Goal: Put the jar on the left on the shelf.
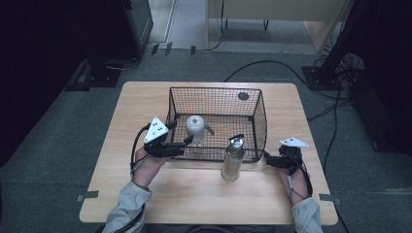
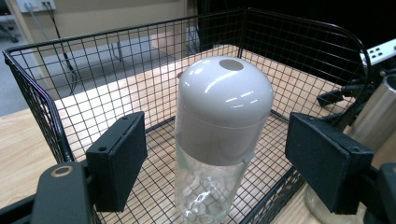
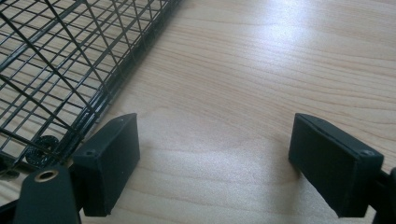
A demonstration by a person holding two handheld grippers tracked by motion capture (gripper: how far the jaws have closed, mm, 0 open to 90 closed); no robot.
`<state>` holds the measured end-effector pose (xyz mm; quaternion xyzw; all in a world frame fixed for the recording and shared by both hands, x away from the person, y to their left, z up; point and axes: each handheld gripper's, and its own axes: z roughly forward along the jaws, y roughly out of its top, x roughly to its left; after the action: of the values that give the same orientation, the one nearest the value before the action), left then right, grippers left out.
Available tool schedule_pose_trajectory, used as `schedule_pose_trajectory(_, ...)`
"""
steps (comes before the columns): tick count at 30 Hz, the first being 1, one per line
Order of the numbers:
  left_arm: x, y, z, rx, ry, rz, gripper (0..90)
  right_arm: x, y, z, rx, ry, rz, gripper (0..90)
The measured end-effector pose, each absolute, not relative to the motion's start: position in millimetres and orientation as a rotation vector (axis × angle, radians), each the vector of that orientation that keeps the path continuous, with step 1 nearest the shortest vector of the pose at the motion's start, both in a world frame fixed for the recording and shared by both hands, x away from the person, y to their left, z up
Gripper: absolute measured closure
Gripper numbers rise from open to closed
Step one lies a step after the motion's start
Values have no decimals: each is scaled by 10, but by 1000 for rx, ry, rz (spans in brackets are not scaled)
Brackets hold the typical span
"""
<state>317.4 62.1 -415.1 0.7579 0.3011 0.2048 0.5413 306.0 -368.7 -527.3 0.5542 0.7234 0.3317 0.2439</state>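
A clear bottle with a rounded grey cap (image 2: 224, 93) stands upright inside the black wire basket (image 2: 116, 60), near its front left corner (image 1: 197, 126). My left gripper (image 2: 223, 161) reaches in over that corner (image 1: 180, 134). It is open, with one pad on each side of the bottle and a gap at both pads. A steel bottle with a black top (image 1: 233, 160) stands on the table just in front of the basket and shows at the right edge of the left gripper view (image 2: 378, 116). My right gripper (image 3: 219, 163) is open above bare wood, by the basket's front right corner (image 1: 272, 160).
The basket (image 1: 218, 90) sits in the middle of the wooden table (image 1: 145, 102), with a dark round mark (image 1: 243, 95) behind its far right corner. Basket mesh (image 3: 60, 60) lies to the left of the right jaws. Cables and stands are on the floor beyond the table.
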Motion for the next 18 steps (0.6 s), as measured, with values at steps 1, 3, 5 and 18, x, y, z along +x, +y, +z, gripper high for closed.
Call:
schedule_pose_trajectory(1,3169,631,-4147,1805,708,485,211,3059,-3686,-5273,1515,1976,907,160)
schedule_pose_trajectory(3,3153,652,-4142,1812,701,489,210,3058,-3685,-5273,1514,1978,907,160)
schedule_pose_trajectory(5,3138,675,-4140,1811,698,486,210,3056,-3684,-5273,1513,1979,908,160)
schedule_pose_trajectory(18,3051,760,-4143,1838,661,498,211,3041,-3679,-5274,1501,1988,912,157)
